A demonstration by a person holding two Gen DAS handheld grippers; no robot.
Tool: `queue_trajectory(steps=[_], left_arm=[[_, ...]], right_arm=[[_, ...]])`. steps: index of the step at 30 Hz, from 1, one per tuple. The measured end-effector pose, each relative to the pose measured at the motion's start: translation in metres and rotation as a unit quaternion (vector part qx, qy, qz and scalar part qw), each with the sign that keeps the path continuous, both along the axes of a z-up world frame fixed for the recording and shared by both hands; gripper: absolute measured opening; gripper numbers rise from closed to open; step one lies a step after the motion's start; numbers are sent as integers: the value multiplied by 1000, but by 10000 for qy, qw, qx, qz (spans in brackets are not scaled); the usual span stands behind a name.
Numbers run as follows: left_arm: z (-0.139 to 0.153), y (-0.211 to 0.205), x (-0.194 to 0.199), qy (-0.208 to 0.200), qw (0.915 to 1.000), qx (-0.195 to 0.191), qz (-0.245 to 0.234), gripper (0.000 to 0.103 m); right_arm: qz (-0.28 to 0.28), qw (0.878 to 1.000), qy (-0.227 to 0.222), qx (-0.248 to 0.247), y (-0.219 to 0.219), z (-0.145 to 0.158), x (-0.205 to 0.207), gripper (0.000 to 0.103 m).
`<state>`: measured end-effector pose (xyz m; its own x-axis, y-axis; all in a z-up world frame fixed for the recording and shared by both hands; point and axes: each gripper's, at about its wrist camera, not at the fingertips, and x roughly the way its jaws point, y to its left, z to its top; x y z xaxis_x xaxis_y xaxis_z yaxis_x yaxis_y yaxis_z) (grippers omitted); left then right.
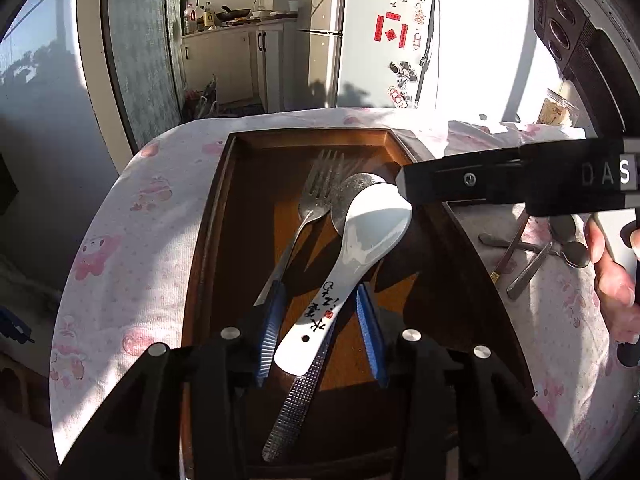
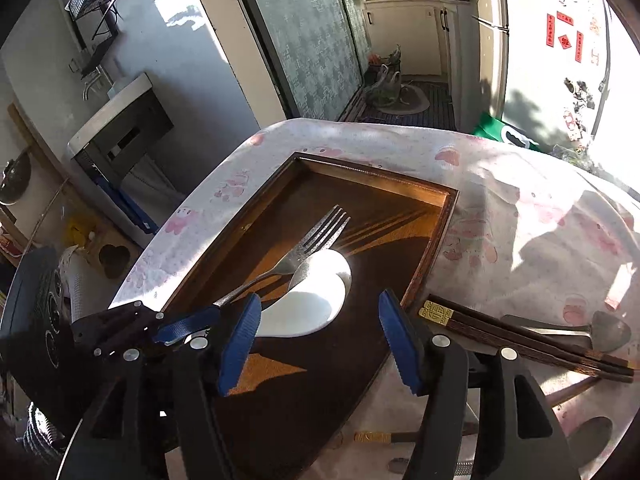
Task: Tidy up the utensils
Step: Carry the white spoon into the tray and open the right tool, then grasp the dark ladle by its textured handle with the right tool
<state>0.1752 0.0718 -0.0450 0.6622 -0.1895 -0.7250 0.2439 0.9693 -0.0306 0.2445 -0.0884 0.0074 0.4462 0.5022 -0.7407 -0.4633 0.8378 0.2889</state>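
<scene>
A brown wooden tray (image 1: 240,152) (image 2: 436,216) lies on a table with a pink-print cloth. In it lie a metal fork (image 1: 316,196) (image 2: 320,232), a metal spoon (image 1: 304,396) with a textured handle, and a white ceramic spoon (image 1: 368,228) (image 2: 312,300) resting on top. My left gripper (image 1: 320,328) is open, its blue pads either side of the white spoon's handle, not touching. My right gripper (image 2: 316,332) is open and empty above the tray's near part; it shows in the left wrist view as a black bar (image 1: 500,184).
Dark chopsticks (image 2: 520,336) with gold ends, a metal spoon (image 2: 600,332) and other metal utensils (image 1: 540,256) lie on the cloth right of the tray. A fridge (image 1: 380,32) and a kitchen counter stand beyond the table. The left gripper (image 2: 132,328) appears at the tray's left.
</scene>
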Motion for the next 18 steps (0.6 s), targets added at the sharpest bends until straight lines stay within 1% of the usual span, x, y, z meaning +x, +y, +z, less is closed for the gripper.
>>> queue_trajectory(steps=[3, 5, 7, 8, 10, 12, 15, 18], left_arm=[[15, -5, -11, -301, 9995, 101, -47, 70], [26, -11, -19, -482, 9987, 126, -101, 76], [36, -21, -27, -623, 9977, 76, -260, 80], [39, -26, -32, -682, 9970, 39, -357, 84], [44, -39, -42, -759, 9954, -14, -590, 86], [46, -55, -49, -772, 9937, -52, -809, 91], [45, -77, -58, -801, 9911, -84, -1056, 93], [42, -101, -63, -743, 9895, -121, -1235, 94]], right_arm=[[-116, 9997, -188, 46, -29, 21, -15, 65], [-239, 9993, -278, 51, -54, 31, -24, 67], [-416, 9985, -348, 5, -80, 39, -34, 68], [-512, 9980, -376, 0, -93, 41, -39, 68], [-699, 9967, -419, 21, -120, 44, -49, 70], [-908, 9948, -457, 41, -145, 44, -58, 73], [-1188, 9920, -411, 126, -178, 38, -68, 76], [-1392, 9897, -302, 143, -202, 27, -74, 76]])
